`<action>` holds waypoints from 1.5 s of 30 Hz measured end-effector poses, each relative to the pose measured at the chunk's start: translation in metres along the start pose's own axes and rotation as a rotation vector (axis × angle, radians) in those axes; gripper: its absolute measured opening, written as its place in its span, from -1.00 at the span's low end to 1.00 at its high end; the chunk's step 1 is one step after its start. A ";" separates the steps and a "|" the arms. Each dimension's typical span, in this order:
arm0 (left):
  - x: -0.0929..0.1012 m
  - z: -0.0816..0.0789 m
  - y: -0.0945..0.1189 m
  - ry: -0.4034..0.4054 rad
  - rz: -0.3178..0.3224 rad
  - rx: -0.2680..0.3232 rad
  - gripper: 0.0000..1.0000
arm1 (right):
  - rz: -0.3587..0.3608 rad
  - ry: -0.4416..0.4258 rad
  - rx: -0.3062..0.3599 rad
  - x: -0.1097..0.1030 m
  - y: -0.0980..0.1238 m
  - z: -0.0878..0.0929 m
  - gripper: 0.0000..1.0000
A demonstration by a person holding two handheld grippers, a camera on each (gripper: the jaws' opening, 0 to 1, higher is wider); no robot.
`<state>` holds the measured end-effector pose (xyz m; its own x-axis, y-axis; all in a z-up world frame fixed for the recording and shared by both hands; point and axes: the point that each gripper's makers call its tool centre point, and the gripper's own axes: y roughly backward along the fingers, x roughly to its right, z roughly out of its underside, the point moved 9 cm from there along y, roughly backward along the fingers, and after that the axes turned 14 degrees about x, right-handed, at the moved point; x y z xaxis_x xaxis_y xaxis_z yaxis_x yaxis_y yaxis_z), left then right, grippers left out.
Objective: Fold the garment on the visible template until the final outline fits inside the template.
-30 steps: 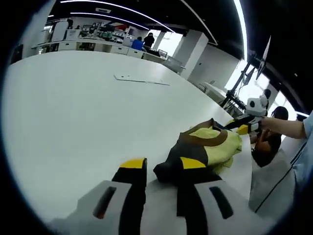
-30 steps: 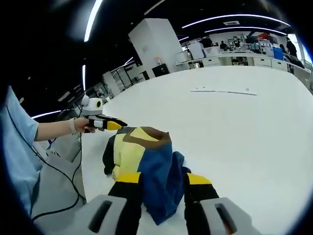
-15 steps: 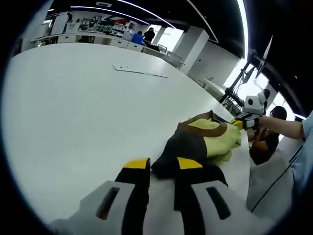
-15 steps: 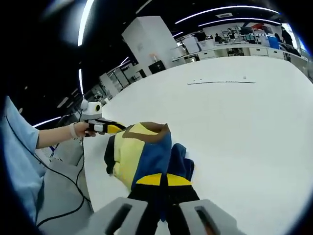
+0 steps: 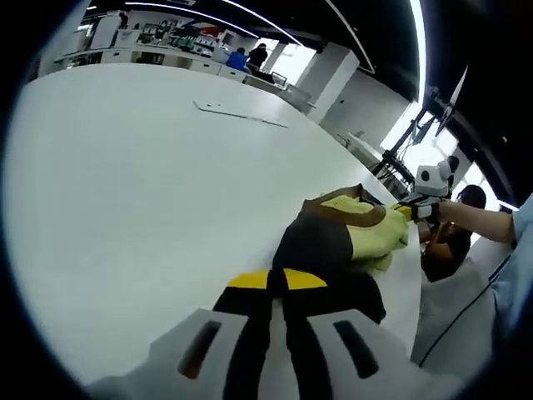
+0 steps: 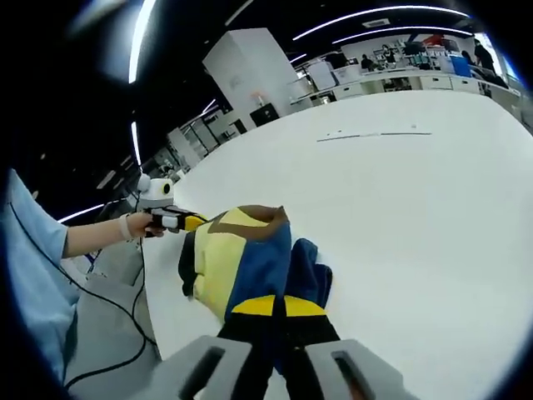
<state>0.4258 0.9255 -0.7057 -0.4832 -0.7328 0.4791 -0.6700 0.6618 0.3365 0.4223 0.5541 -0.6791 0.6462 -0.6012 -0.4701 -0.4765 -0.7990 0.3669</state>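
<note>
A crumpled garment (image 5: 337,242) in dark brown, yellow and blue lies near the edge of a white table (image 5: 125,183). My left gripper (image 5: 276,280) is shut on its dark edge, yellow tips pressed together. At the garment's far side, the right gripper (image 5: 414,209) shows in a person's hand. In the right gripper view the garment (image 6: 237,258) bunches ahead, and my right gripper (image 6: 279,306) is shut on its blue part. The left gripper (image 6: 179,221) meets the cloth's far left edge. A thin template outline (image 6: 375,133) is marked farther out on the table (image 6: 416,208).
The same outline (image 5: 237,114) shows far up the table. The table edge (image 6: 154,308) runs close beside the garment, with cables (image 6: 108,333) hanging below it. A tripod stand (image 5: 400,154) and a seated person (image 5: 454,242) are beyond the edge. Desks and people stand in the background.
The left jaws, open a second ago, have shut on the garment's dark edge. The right jaws shut on the blue part half a second ago and remain shut.
</note>
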 end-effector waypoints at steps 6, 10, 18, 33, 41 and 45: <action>0.003 0.000 0.001 -0.012 0.004 -0.001 -1.00 | 0.016 0.010 0.011 0.000 0.002 -0.001 -1.00; 0.004 -0.005 0.006 0.002 0.005 0.023 -1.00 | 0.034 0.026 0.032 -0.001 0.007 -0.004 -1.00; 0.011 -0.028 0.021 0.014 -0.014 0.113 -1.00 | 0.089 0.040 0.136 -0.009 0.021 -0.021 -1.00; 0.041 -0.072 0.056 -0.041 -0.009 0.256 -1.00 | 0.079 0.078 0.300 -0.043 0.046 -0.068 -1.00; 0.054 -0.087 0.074 -0.057 -0.008 0.281 -1.00 | 0.065 0.136 0.360 -0.062 0.055 -0.090 -1.00; 0.061 -0.093 0.078 -0.057 -0.017 0.287 -1.00 | 0.055 0.140 0.392 -0.067 0.055 -0.095 -1.00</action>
<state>0.3965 0.9476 -0.5743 -0.4961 -0.7563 0.4264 -0.8062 0.5836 0.0971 0.4095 0.5518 -0.5517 0.6753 -0.6574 -0.3343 -0.6859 -0.7264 0.0429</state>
